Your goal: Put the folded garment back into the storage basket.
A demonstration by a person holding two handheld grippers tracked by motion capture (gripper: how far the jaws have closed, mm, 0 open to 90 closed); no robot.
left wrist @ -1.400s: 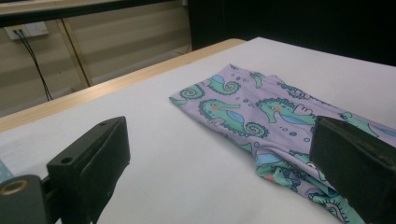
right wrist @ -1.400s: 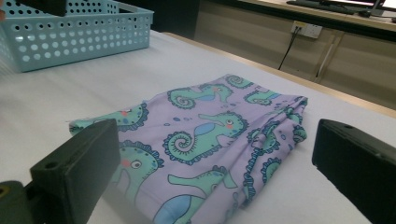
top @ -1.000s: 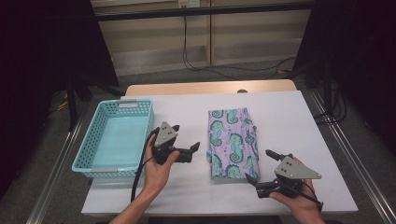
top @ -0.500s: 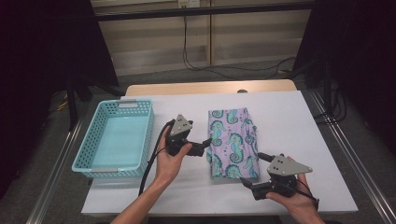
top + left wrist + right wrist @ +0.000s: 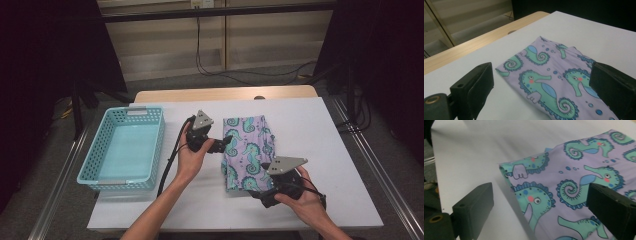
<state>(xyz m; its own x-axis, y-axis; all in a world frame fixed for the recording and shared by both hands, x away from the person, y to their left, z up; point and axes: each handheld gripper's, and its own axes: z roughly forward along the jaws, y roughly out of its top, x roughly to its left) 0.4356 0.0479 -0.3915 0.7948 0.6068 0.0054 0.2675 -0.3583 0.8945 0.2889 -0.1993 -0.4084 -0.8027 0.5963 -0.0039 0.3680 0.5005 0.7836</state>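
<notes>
A folded lilac cloth (image 5: 248, 150) printed with teal seahorses lies flat in the middle of the white table (image 5: 320, 125). My left gripper (image 5: 226, 143) is at the cloth's left edge, open, its jaws either side of the cloth's far left corner (image 5: 541, 75) with nothing gripped. My right gripper (image 5: 260, 194) sits low at the cloth's near edge, also open. In the right gripper view the near left corner of the cloth (image 5: 554, 182) lies between the two spread jaws, touching neither.
A teal plastic basket (image 5: 161, 145) stands at the left of the table with nothing in it. A wooden strip (image 5: 225, 94) runs along the table's far edge. Cables hang by the back wall. Bare tabletop lies to the right of the cloth.
My left gripper has moved right, up to the cloth's left edge. My right gripper has shifted left and forward to the cloth's near corner. The cloth has not moved.
</notes>
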